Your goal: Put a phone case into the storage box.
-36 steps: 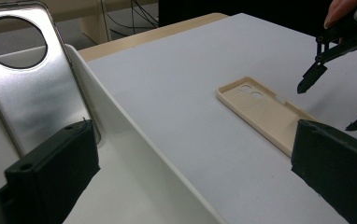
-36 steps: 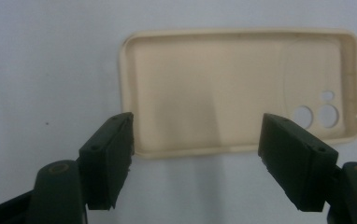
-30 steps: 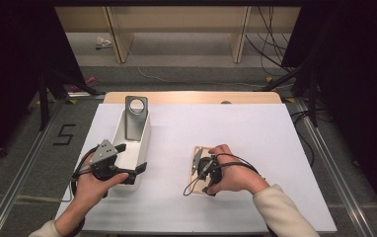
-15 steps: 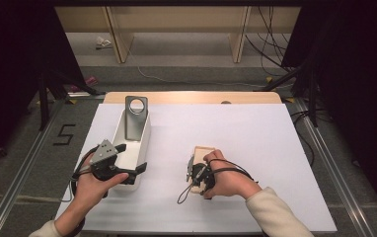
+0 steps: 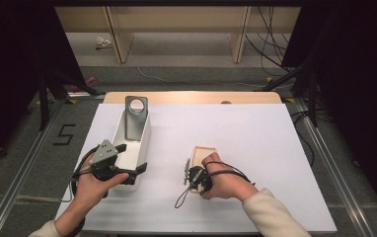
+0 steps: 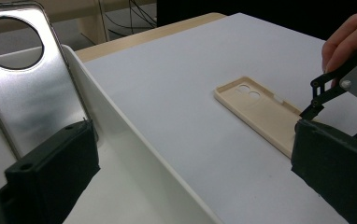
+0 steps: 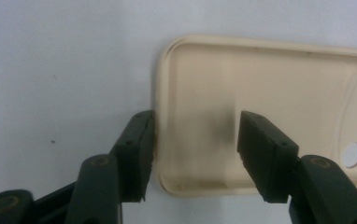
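A beige phone case (image 5: 207, 151) (image 6: 260, 112) (image 7: 260, 88) lies hollow side up on the white table. My right gripper (image 5: 194, 174) (image 7: 195, 149) points down over its near end. One jaw rests against the outside of the rim and the other stands inside the case, apart from the rim. These jaws have just been closing. A silver phone back with a round hole (image 5: 136, 114) (image 6: 27, 88) leans in a white tray (image 5: 146, 140) (image 6: 134, 149). My left gripper (image 5: 133, 159) (image 6: 190, 140) stands open astride the tray's side wall, not pressing it.
A wooden strip (image 5: 191, 97) runs along the table's far edge, with shelf frames and cables behind it. Metal rails flank the table, and a "5" (image 5: 64, 134) is marked on the floor at the left. The other hand's gripper (image 6: 340, 79) shows in the left gripper view.
My right hand has pulled back toward the near end of the beige case and a little left, uncovering more of the case. The left hand has stayed put.
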{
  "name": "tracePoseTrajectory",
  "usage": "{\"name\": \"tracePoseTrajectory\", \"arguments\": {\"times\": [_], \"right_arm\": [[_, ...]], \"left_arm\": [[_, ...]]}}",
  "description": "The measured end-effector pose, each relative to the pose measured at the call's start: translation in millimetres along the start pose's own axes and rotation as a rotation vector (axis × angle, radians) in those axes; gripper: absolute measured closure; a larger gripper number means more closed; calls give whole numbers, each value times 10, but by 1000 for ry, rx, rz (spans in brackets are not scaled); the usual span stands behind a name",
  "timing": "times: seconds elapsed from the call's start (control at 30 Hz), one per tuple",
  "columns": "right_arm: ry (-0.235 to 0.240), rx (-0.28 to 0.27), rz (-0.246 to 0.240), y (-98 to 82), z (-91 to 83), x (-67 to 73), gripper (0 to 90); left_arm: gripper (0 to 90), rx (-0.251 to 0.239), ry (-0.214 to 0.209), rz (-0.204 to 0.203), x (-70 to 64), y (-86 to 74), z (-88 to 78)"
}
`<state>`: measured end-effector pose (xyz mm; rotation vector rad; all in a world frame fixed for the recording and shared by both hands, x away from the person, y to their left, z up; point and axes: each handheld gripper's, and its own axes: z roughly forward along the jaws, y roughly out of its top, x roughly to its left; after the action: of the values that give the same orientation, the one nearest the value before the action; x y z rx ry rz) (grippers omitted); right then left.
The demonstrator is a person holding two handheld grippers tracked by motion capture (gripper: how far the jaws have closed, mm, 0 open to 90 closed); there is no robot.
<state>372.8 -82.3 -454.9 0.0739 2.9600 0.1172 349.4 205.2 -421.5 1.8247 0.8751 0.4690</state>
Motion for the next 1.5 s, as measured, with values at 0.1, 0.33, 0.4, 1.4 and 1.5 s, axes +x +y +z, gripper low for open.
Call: {"name": "tracePoseTrajectory", "arguments": {"times": [0.1, 0.33, 0.4, 1.4, 1.5], "right_arm": [[8, 11, -14, 16, -4, 13, 554], [48, 35, -31, 40, -12, 43, 705], [50, 36, -33, 43, -11, 52, 717], [94, 40, -32, 40, -28, 72, 874], [100, 29, -29, 31, -27, 65, 876]], "left_arm": [[4, 0, 0, 0, 0, -1, 1], [5, 2, -3, 0, -6, -3, 6], [5, 3, -3, 0, -7, -4, 7], [7, 6, -5, 3, -7, -9, 10], [7, 6, -5, 2, -6, -9, 11]]}}
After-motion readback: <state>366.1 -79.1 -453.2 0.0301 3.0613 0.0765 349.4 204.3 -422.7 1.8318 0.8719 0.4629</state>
